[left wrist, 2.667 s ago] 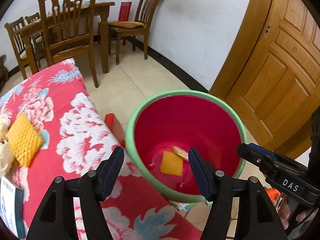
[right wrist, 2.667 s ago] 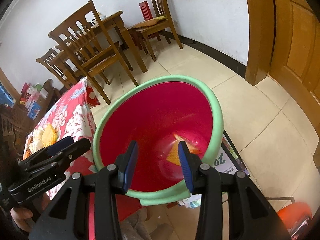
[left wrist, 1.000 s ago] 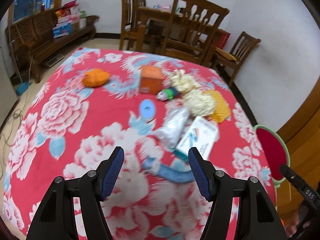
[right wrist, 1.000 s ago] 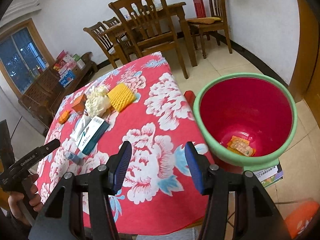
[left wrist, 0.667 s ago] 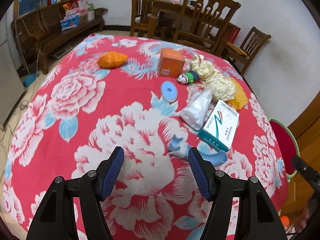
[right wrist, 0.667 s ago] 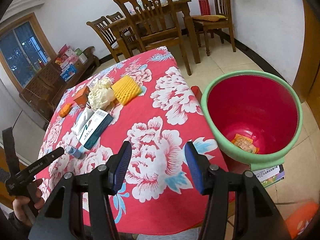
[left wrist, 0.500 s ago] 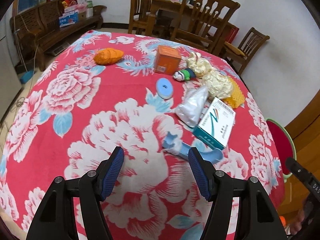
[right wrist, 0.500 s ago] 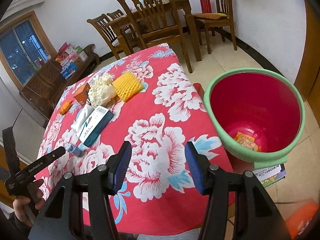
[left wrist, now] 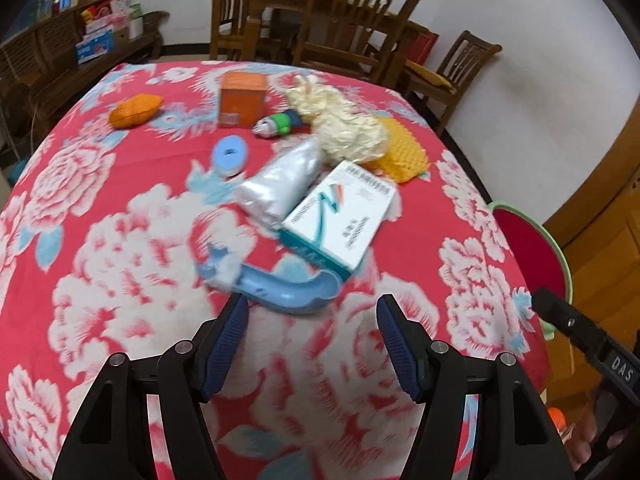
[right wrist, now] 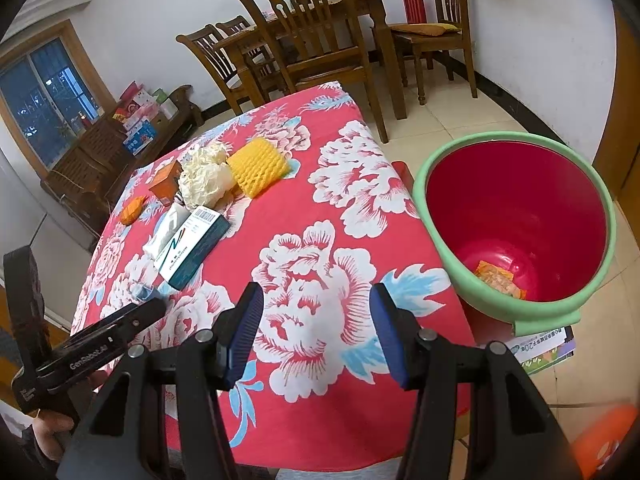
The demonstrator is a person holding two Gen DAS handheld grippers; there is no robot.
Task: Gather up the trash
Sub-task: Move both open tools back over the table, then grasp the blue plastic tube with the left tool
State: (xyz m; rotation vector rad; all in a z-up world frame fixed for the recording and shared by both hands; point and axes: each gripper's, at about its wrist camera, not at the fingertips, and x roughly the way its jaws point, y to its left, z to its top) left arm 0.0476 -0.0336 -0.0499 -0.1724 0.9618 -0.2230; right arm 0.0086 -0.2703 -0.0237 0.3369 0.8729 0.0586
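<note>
We are working across the flowered bench (left wrist: 100,264), where the trash is lying in a cluster well apart from the red bucket (right wrist: 516,220) on the floor off its far edge, and we are judging the blue curved scrap (left wrist: 280,290) the nearest piece, best straddled across its narrow middle before closing. The left gripper (left wrist: 312,338) is hanging released just short of that scrap, touching nothing. The right gripper (right wrist: 316,334) is hovering released and empty over bare cloth near the bucket.
</note>
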